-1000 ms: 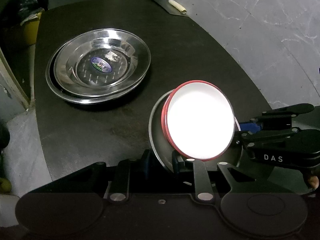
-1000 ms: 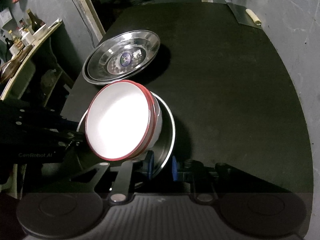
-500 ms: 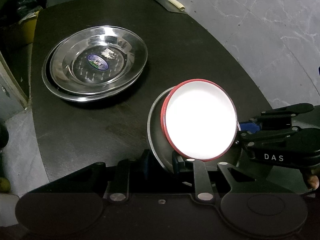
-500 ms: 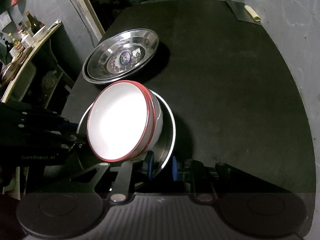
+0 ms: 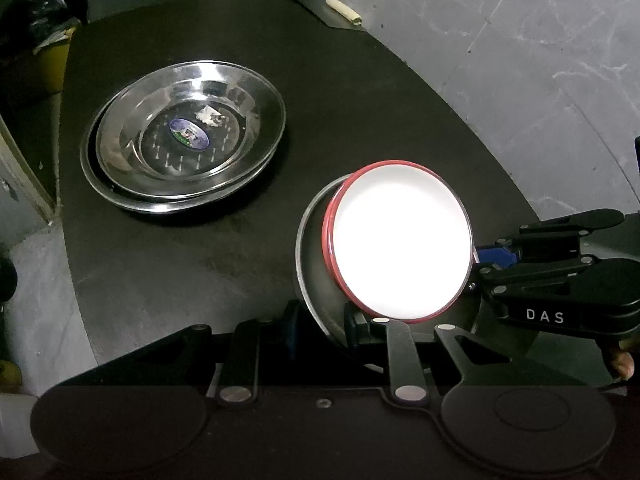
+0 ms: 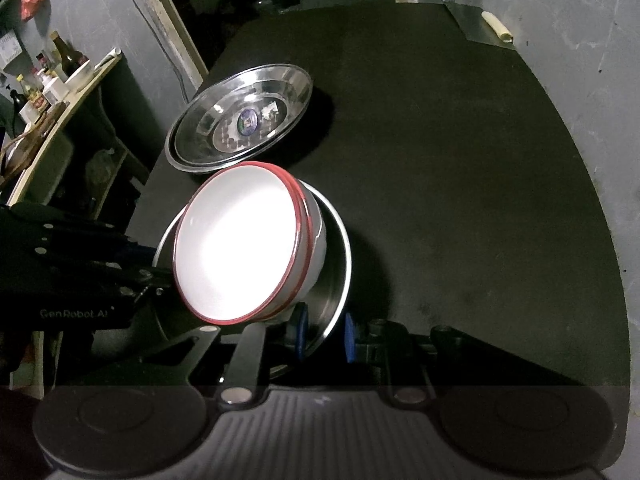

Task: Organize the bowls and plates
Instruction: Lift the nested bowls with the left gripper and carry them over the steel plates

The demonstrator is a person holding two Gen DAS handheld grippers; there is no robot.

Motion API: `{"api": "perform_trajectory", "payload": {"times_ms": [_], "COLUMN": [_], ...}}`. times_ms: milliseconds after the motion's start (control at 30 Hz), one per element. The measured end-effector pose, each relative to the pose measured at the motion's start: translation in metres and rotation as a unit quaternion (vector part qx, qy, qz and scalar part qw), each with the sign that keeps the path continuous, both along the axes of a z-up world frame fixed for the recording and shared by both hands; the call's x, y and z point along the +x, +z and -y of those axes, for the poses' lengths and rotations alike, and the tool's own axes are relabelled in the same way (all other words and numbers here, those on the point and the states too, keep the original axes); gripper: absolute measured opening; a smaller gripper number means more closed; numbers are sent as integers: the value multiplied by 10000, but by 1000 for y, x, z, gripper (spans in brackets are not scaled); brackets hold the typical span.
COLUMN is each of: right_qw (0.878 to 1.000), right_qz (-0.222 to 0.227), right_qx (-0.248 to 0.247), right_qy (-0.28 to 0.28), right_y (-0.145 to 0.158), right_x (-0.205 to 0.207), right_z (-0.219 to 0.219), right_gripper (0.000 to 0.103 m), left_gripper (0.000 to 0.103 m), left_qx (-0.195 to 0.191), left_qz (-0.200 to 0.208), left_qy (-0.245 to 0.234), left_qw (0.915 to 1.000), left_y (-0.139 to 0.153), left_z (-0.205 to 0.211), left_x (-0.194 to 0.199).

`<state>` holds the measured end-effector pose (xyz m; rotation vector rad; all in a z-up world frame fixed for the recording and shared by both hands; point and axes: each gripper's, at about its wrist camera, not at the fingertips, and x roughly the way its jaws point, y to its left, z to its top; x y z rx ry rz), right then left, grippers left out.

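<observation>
A steel plate is held tilted above the black table. It carries two nested white bowls with red rims. My left gripper is shut on the plate's near rim in the left wrist view. My right gripper is shut on the opposite rim, its blue pads on either side of the edge. Each gripper shows in the other's view, the right gripper at the right and the left gripper at the left. Stacked steel plates rest further back on the table.
A cleaver with a pale handle lies at the table's far edge. A shelf with bottles stands off the table's left side. A yellow bin sits beyond the table, and grey floor surrounds it.
</observation>
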<state>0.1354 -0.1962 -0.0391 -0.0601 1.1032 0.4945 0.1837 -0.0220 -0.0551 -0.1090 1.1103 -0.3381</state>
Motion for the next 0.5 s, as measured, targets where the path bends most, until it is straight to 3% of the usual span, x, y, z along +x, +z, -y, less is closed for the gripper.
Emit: {"api": "perform_trajectory", "payload": {"times_ms": [500], "right_qw": [9999], "right_qz": [126], "right_qx": [33], "right_qy": [103], "right_y": [10], "right_x": [6], "right_z": [-3], "right_gripper": [21], "left_gripper": [23], "left_qx": [-237], "left_qz": [150], "left_qy": [276], "left_qw": [9992], "left_y": [8], "left_z": [-11], "left_x": [0]}}
